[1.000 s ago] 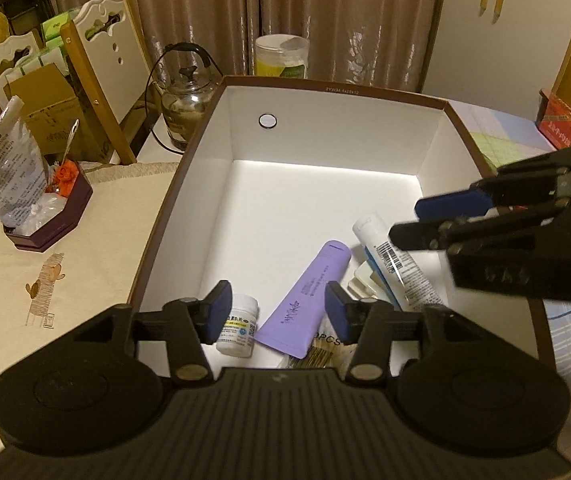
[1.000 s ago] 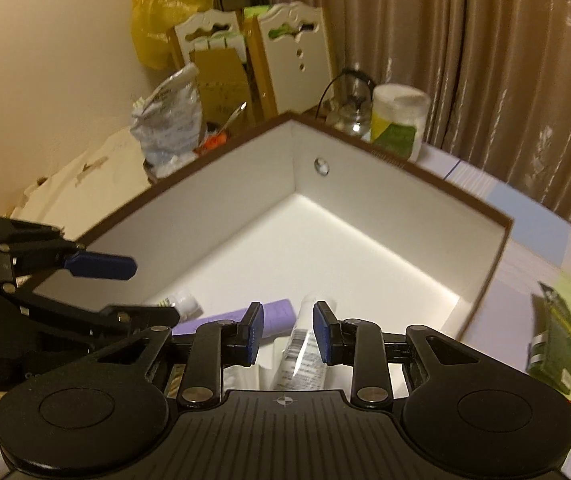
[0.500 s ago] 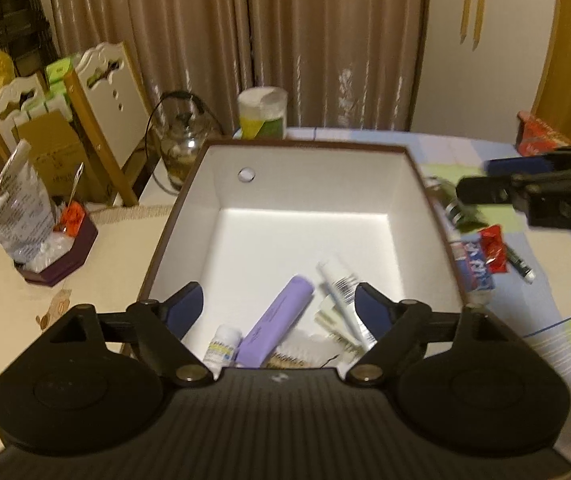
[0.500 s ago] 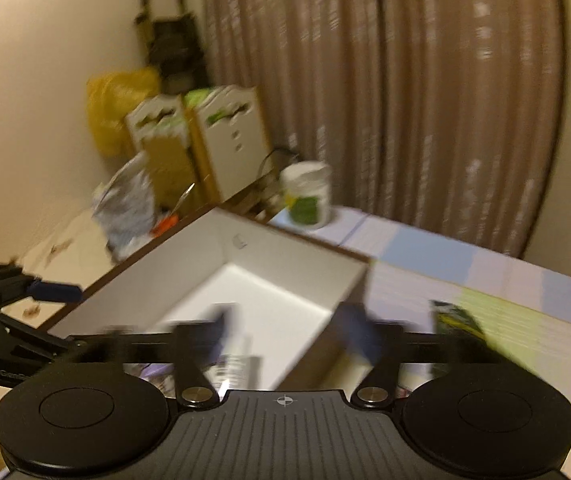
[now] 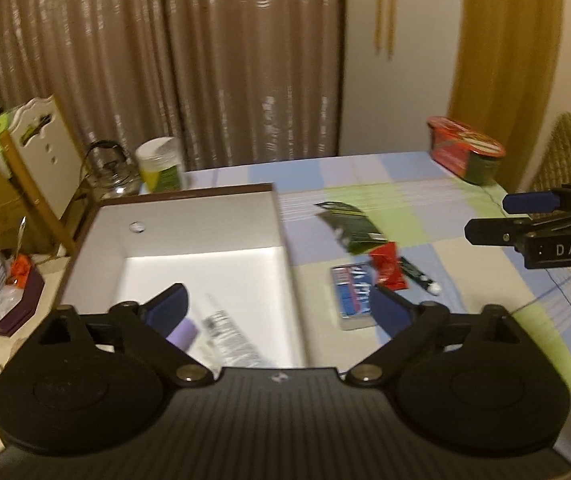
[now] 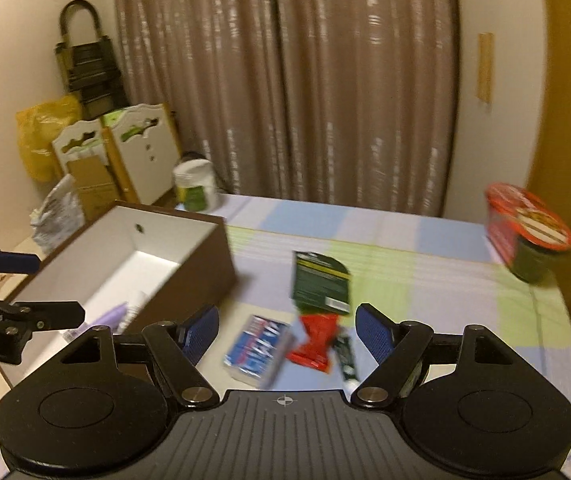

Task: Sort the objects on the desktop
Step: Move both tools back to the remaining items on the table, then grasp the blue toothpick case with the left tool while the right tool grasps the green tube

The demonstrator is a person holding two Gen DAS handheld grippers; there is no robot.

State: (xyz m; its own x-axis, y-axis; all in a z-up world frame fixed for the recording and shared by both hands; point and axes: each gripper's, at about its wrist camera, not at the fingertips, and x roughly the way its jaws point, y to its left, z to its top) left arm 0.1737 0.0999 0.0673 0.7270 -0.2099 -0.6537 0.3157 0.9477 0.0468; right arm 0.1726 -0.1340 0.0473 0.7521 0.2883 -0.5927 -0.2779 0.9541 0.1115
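Observation:
A brown box with a white inside (image 5: 205,220) (image 6: 153,236) stands on the table. A purple tube (image 5: 183,330) and a white tube (image 5: 229,336) lie in it. To its right lie a blue packet (image 5: 353,294) (image 6: 261,346), a red packet (image 5: 387,266) (image 6: 317,340), a dark green packet (image 5: 351,226) (image 6: 319,282) and a dark pen (image 5: 417,276) (image 6: 345,358). My left gripper (image 5: 281,306) is open and empty above the box's right wall. My right gripper (image 6: 287,330) is open and empty above the blue and red packets.
A red-lidded noodle cup (image 5: 465,156) (image 6: 529,236) stands at the table's far right. A white jar (image 5: 161,166) (image 6: 197,188) and a glass kettle (image 5: 111,170) stand behind the box. A dark tray with a bag (image 5: 1,304) sits at the left.
Both grippers have pulled back and up from the box and swung right, and both have opened wide. The loose packets to the right of the box have come into view.

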